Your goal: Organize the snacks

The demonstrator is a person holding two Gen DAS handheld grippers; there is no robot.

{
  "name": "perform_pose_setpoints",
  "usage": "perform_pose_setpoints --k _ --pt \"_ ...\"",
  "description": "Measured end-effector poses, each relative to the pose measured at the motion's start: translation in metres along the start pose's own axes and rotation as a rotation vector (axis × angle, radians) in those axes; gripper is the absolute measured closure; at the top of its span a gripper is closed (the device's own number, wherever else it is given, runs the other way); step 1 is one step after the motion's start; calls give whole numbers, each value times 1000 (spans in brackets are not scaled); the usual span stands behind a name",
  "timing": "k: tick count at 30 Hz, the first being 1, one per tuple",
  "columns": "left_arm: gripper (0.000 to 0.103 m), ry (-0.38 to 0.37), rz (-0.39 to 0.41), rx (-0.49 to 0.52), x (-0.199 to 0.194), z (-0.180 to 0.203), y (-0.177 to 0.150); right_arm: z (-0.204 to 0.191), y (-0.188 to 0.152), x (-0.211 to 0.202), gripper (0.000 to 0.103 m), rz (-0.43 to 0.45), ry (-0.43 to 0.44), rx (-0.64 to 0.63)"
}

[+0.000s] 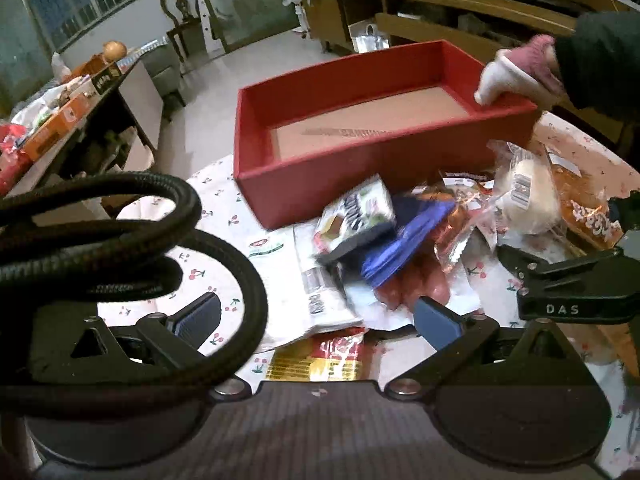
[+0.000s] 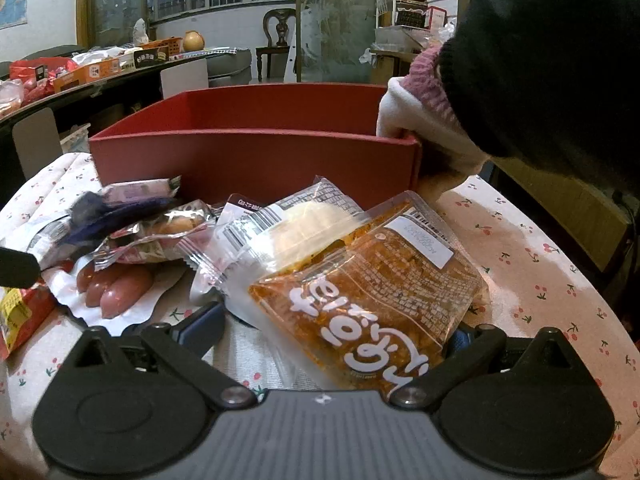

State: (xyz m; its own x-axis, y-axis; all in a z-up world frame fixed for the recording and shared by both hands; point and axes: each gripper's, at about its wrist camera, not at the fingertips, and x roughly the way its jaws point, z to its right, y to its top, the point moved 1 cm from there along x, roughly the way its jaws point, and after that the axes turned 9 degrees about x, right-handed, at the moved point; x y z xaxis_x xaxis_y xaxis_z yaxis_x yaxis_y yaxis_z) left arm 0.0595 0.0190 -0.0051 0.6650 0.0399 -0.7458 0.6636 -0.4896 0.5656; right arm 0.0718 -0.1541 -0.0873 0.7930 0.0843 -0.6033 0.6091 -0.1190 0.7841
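An empty red box (image 1: 360,160) stands at the far side of the table; a gloved hand (image 1: 516,72) holds its right corner. It also shows in the right wrist view (image 2: 256,160). In front lies a pile of snacks: a sausage pack (image 1: 416,284), a blue packet (image 1: 404,240), a white bun pack (image 1: 528,196) and a red-yellow packet (image 1: 320,356). My left gripper (image 1: 316,320) is open above the pile. My right gripper (image 2: 340,336) is open around the near end of an orange snack bag (image 2: 368,292); it also shows in the left wrist view (image 1: 576,292).
The round table has a cherry-print cloth (image 2: 540,248). A black cable (image 1: 120,240) loops across the left wrist view. A cluttered side table (image 2: 80,72) stands at the left, a chair (image 2: 280,36) behind, wooden shelves (image 1: 440,12) at the right.
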Motion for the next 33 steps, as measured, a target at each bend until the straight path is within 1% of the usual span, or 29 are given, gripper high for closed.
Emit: perform_pose_setpoints --k 5,7,13,17,18,22,27,29,33 --pt "0 16 41 0 -5 5 2 -2 -4 -4 0 1 -4 -7" --pt "0 -4 46 -11 -5 5 2 -2 -4 -3 0 1 -4 -7" --pt "0 -13 44 -61 -6 -2 9 -2 -4 -2 0 2 -5 -6" --pt "0 9 67 -81 -14 -7 5 -3 -5 -1 0 2 -5 -6" --pt "0 2 64 -90 -16 -6 4 -3 -5 -1 0 2 -5 -6" --pt "0 -85 55 -154 -19 -4 6 -3 -5 -1 0 2 -5 -6" --pt "0 -91 96 -191 -32 3 7 -4 -5 -1 0 4 -11 -5" --pt "0 -88 101 -197 -33 6 6 -7 -5 0 0 1 -11 -3" --pt "0 -83 86 -164 -29 13 5 -11 0 6 0 -13 -26 39"
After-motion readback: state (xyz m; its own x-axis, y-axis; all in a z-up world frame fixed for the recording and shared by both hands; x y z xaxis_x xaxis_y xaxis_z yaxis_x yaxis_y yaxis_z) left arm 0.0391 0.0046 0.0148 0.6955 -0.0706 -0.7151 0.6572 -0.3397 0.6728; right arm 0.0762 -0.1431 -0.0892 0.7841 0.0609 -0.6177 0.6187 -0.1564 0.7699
